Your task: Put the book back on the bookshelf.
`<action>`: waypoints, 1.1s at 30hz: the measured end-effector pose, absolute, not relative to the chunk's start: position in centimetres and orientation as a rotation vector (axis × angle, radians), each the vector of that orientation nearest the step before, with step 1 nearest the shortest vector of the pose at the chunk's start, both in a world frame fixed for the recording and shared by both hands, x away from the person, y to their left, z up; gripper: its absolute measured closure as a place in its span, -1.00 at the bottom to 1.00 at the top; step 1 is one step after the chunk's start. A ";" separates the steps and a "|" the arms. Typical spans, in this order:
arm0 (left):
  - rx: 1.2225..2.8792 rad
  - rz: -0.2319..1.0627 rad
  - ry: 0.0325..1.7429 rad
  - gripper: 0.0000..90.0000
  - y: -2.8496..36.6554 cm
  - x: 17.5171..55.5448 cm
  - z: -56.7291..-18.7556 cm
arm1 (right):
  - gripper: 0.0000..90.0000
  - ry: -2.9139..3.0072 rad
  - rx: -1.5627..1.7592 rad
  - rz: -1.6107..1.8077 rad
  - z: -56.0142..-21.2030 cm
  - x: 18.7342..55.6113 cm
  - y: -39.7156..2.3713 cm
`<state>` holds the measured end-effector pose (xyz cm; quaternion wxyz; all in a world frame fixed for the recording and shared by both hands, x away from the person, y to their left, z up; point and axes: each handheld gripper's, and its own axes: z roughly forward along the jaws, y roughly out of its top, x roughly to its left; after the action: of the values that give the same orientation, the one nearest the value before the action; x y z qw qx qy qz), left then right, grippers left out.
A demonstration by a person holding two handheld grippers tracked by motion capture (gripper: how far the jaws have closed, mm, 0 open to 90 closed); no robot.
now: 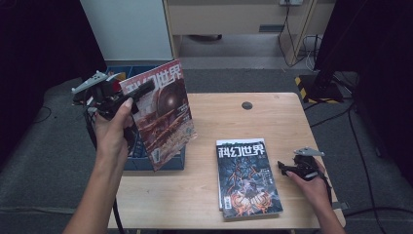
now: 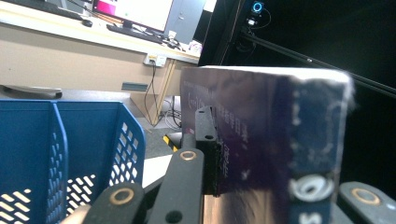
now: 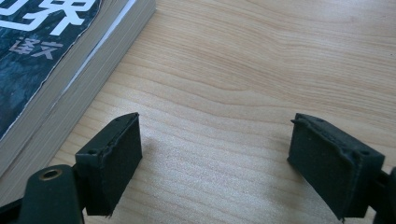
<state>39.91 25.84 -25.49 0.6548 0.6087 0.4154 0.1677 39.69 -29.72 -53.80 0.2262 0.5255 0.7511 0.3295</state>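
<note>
A red-covered magazine [image 1: 163, 114] hangs tilted in the air over the table's left edge, with my left gripper [image 1: 143, 90] shut on its upper part. In the left gripper view its dark back cover [image 2: 280, 140] stands upright with one black pad [image 2: 208, 140] pressed against it. A dark blue magazine [image 1: 246, 178] lies flat on the wooden table [image 1: 234, 117] at the front right, topping a small stack [image 3: 46, 56]. Just right of that stack my right gripper [image 1: 281, 167] rests low over the tabletop; its jaws [image 3: 215, 154] stand wide apart with only bare wood [image 3: 257, 70] between them.
A blue perforated basket [image 1: 173, 161] with dividers [image 2: 70, 140] sits at the table's left edge, under and behind the raised magazine. A round cable hole [image 1: 247, 105] marks the table's far side. Desks, cables and a dark stand lie beyond the table.
</note>
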 end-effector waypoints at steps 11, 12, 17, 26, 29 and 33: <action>1.367 0.400 0.960 0.86 26.9 39.7 -25.5 | -0.62 2.071 1.448 0.908 -53.8 39.7 -29.7; 1.360 0.407 0.965 0.86 27.1 39.7 -25.4 | -0.62 2.071 1.448 0.908 -53.8 39.7 -29.7; 1.350 0.417 0.975 0.86 27.6 39.6 -25.4 | -0.62 2.071 1.448 0.908 -53.8 39.7 -29.7; 1.339 0.428 0.989 0.86 28.6 39.5 -25.5 | -0.62 2.070 1.448 0.908 -53.8 39.7 -29.7; 1.325 0.431 0.993 0.86 28.9 39.5 -25.5 | -0.62 2.070 1.448 0.908 -53.8 39.7 -29.7; 1.321 0.436 0.997 0.86 29.2 39.4 -25.5 | -0.62 2.070 1.449 0.908 -53.8 39.7 -29.7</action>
<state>39.45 29.18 -25.48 0.6557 0.5829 0.4397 0.1923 39.68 -29.71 -53.80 0.2263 0.5256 0.7510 0.3295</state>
